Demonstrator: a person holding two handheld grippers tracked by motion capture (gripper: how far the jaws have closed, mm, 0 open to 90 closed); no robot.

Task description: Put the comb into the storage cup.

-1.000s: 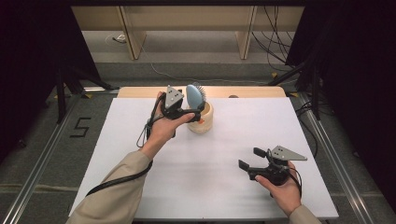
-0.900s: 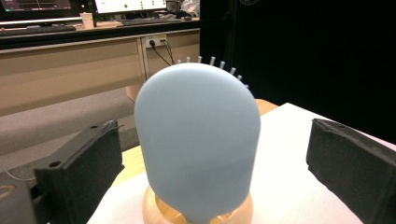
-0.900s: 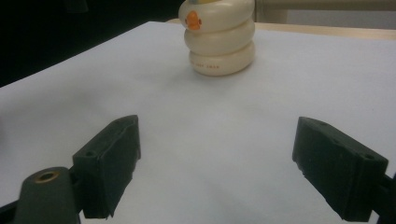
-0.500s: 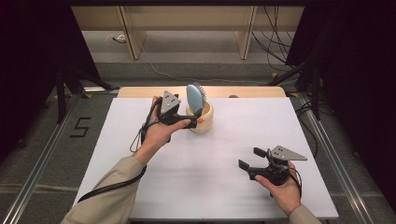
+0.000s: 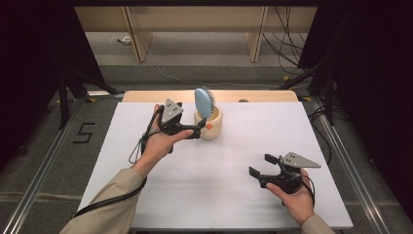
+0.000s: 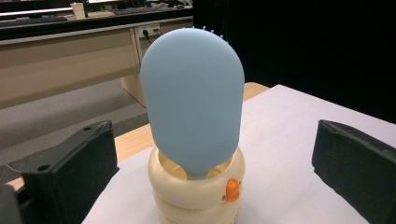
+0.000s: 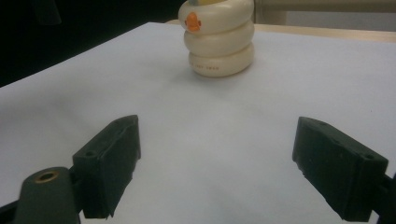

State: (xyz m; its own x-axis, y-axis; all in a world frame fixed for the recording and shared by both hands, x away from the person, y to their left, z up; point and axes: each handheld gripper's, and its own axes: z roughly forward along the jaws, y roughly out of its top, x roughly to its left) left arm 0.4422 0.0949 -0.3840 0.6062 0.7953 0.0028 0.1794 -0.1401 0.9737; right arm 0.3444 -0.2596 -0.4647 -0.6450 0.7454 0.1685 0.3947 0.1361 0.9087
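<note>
Lower right of the high view: the right claw (image 5: pixel 263 166) is held low over the white desk (image 5: pixel 243 146), jaws spread wide and empty; in the right gripper view the desk's smooth matte sheet is seen between them. Centre left: the left claw (image 5: pixel 200 129) is brought up just beside the cream holder (image 5: pixel 213 125), jaws parted wide with nothing gripped. In the left gripper view the blue hairbrush (image 6: pixel 194 98) is framed between the jaws, dead ahead, its long axis upright, its handle sunk in the holder (image 6: pixel 198 196). The brush back is a smooth, oval, matte plastic paddle; fine bristles are seen along its far edge. The holder is formed of stacked rounded rings, glossy, with an orange stud (image 6: pixel 232 189). The left claw is judged the nearer one for a grasp
</note>
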